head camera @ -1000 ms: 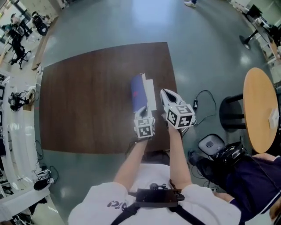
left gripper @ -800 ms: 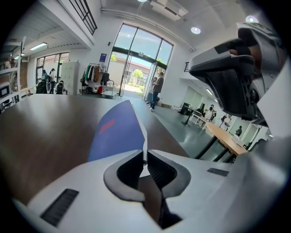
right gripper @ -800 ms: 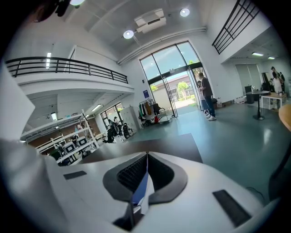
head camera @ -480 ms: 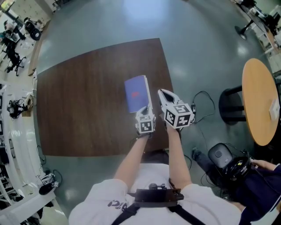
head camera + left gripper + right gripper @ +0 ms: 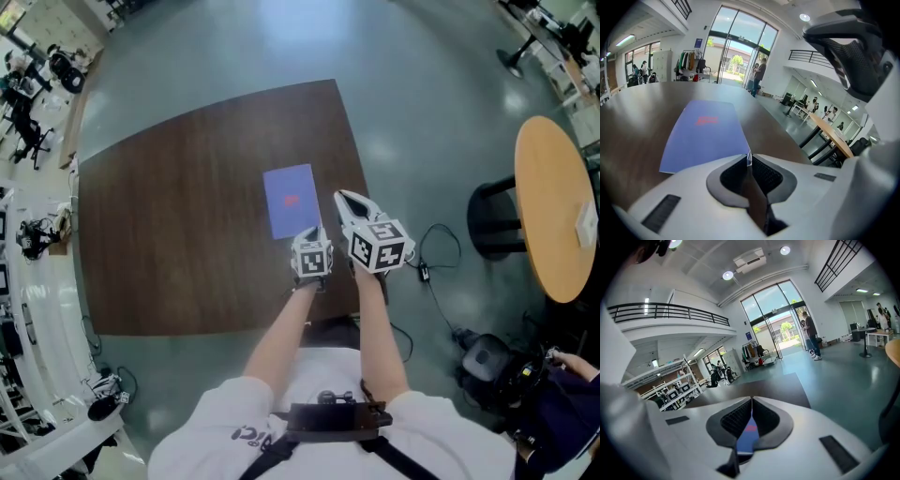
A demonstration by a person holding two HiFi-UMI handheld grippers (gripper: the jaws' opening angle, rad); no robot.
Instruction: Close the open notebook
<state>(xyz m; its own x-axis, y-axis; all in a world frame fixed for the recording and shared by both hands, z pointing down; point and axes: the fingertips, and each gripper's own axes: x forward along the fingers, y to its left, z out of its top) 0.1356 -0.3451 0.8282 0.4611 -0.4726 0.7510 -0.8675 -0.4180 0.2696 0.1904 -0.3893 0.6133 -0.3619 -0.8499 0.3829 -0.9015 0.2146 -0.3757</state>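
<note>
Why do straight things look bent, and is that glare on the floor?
Head view: the wide lens bows the table edges; pale glare on the floor. Right gripper view: railing curves, ceiling lamps flare. Left gripper view: dark rounded corners.

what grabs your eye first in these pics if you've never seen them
The blue notebook stands out first, lying shut on the dark table, toward the table's right edge. The left gripper pinches its near right corner, jaws closed on the cover's edge. The right gripper, jaws together, hangs just right of the notebook.
</note>
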